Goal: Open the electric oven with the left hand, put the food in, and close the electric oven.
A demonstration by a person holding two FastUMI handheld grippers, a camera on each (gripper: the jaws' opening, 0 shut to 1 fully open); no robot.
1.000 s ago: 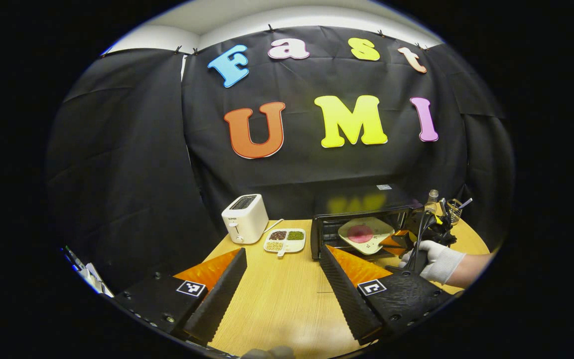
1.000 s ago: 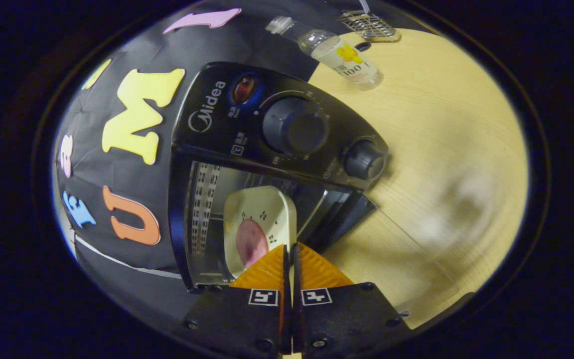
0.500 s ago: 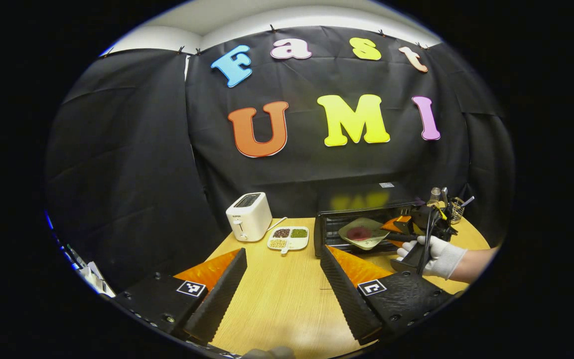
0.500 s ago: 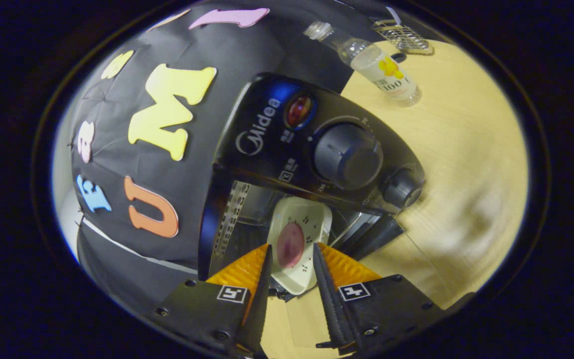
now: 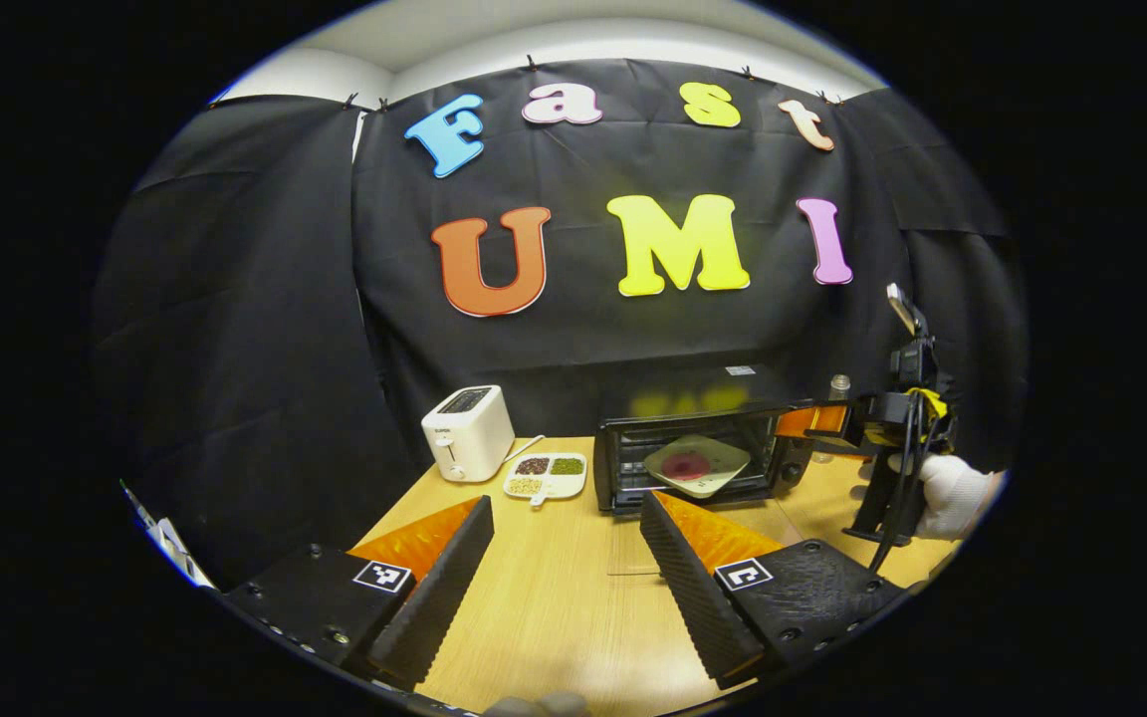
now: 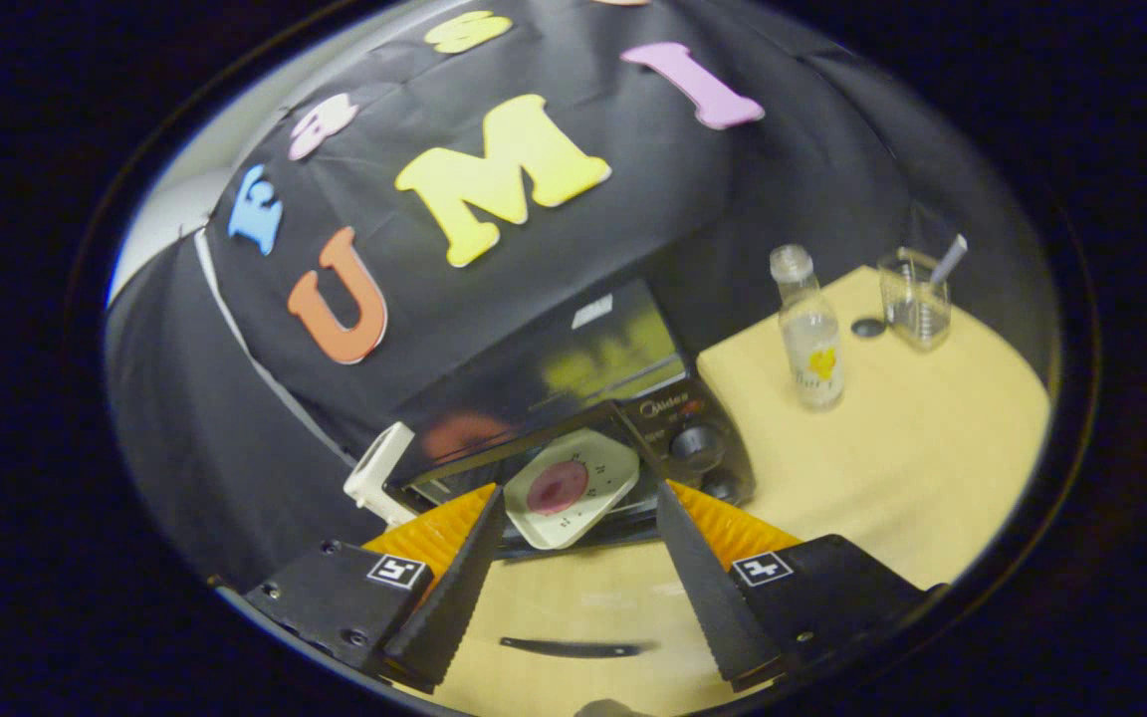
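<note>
Change: half a second ago the right gripper [image 6: 573, 558] stood right at the oven mouth with its fingers spread either side of the plate; a second ago they were pinched on the plate's rim. Now it has pulled back and levelled out, and the whole electric oven [image 6: 573, 418] sits in front of it.

Meaning: my reading is that the food is delivered and let go. What remains is closing the door, the left hand's job.

Food: the square plate [image 6: 571, 487] with a pink round slice on it lies inside the oven cavity, tilted a little, its near edge toward the opening. It also shows in the left gripper view [image 5: 697, 465].

Door: the glass door [image 6: 573, 647] lies folded down flat on the table in front of the oven, its handle toward the camera. Not yet closed.

Right gripper: fingers wide apart, holding nothing, in front of the oven, apart from the plate. From the left gripper view it [image 5: 812, 423] hangs just beside the oven's knob end, held by a gloved hand [image 5: 952, 493].

Left gripper: the left gripper [image 5: 559, 568] has its fingers wide apart and empty, low over the table, well in front of the oven and somewhat toward its toaster side.

Other: a white toaster [image 5: 466, 432] and a divided dish of grains [image 5: 546, 475] stand beside the oven; a bottle [image 6: 809, 339] and a glass [image 6: 914, 297] stand on its knob side.
</note>
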